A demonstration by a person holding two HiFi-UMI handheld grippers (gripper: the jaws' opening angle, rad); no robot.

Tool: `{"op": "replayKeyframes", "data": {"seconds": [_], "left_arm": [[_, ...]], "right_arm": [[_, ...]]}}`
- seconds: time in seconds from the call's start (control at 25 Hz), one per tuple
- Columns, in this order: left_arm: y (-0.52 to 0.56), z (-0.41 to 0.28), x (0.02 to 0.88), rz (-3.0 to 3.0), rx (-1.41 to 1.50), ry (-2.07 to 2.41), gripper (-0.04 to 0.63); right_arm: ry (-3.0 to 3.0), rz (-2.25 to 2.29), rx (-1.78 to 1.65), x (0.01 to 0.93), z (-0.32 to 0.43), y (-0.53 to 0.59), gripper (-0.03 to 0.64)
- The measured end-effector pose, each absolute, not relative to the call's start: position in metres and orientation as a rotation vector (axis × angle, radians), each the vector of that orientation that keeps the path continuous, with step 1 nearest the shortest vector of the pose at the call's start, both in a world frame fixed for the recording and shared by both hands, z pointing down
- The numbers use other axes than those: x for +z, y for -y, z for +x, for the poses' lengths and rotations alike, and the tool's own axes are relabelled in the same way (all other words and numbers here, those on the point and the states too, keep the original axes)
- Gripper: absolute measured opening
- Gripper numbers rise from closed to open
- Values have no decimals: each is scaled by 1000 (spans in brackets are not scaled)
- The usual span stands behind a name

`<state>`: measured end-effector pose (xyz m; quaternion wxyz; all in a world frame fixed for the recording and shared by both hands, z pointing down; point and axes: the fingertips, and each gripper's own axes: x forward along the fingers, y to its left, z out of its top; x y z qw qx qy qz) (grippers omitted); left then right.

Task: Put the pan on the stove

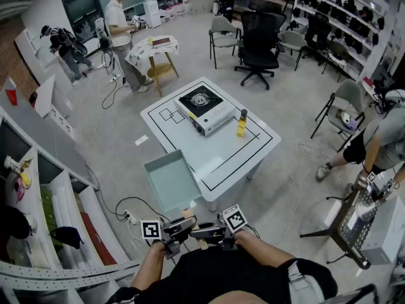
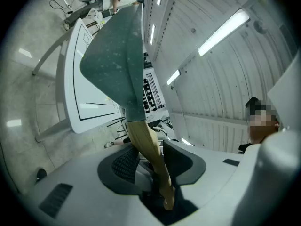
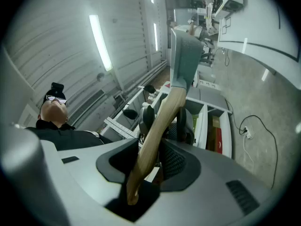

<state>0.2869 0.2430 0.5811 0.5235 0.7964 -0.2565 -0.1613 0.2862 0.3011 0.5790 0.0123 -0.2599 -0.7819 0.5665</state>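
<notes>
A square grey-green pan [image 1: 168, 181] with a wooden handle [image 1: 189, 220] hangs in the air just off the near corner of the white table [image 1: 253, 145]. My left gripper [image 1: 172, 232] and right gripper [image 1: 211, 232] are both shut on that handle, side by side, close to my body. In the left gripper view the handle [image 2: 146, 150] runs between the jaws up to the pan [image 2: 115, 60]. The right gripper view shows the same handle [image 3: 156, 128] and pan [image 3: 184, 55]. A portable gas stove [image 1: 204, 109] stands on the far part of the table.
A yellow bottle [image 1: 242, 124] stands on the table right of the stove. Shelves [image 1: 47, 201] line the left side. A power strip and cable [image 1: 130, 215] lie on the floor near my feet. A person [image 1: 373, 145] sits at the right; office chairs [image 1: 259, 46] stand beyond.
</notes>
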Motion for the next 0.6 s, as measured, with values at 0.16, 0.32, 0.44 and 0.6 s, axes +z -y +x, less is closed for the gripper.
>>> {"op": "replayKeyframes", "data": {"seconds": [0.16,0.32,0.44,0.6], "left_arm": [[-317,283,602,1875,-380,723,170],[-408,286,607,1877,-423,766,170],[-472,294,613,1856,-478,776,170],[-538,303,611,1808,-550,793,170]], "right_arm": [[2397,-801,1664,588,291,-376,150],[2350,-844,1605,596,296,-466,150],[2298,-880,1642,605,305,-530,150],[2274,-921,1629,604,314,-594,153]]}}
